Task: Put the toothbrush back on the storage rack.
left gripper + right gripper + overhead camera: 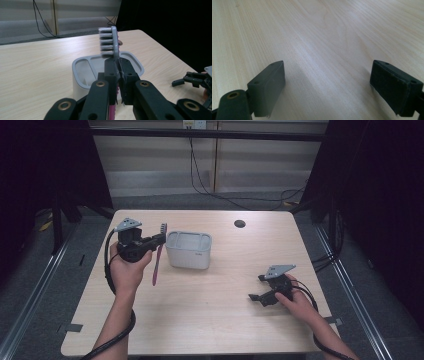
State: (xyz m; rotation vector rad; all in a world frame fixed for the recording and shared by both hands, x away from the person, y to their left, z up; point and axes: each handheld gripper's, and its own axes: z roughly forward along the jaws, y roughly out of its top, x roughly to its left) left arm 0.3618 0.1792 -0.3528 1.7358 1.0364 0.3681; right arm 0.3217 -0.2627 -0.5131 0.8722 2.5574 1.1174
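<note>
Left gripper (pixel 159 239) clamps the pink toothbrush (pixel 158 260) near its neck, bristles up, just beside the white holder (pixel 188 250). Right gripper (pixel 258 287) rests wide apart, well away. We judge the long handle may catch the holder's rim and tip it.

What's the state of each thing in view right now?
Toothbrush: clamped just below the head, lifted off the table, bristle end up, pink handle hanging down.
White holder: upright on the table, compartments look empty, beside the toothbrush.
Left tool: shut on the toothbrush.
Right tool: open, nothing between its jaws, low over bare tabletop.
</note>
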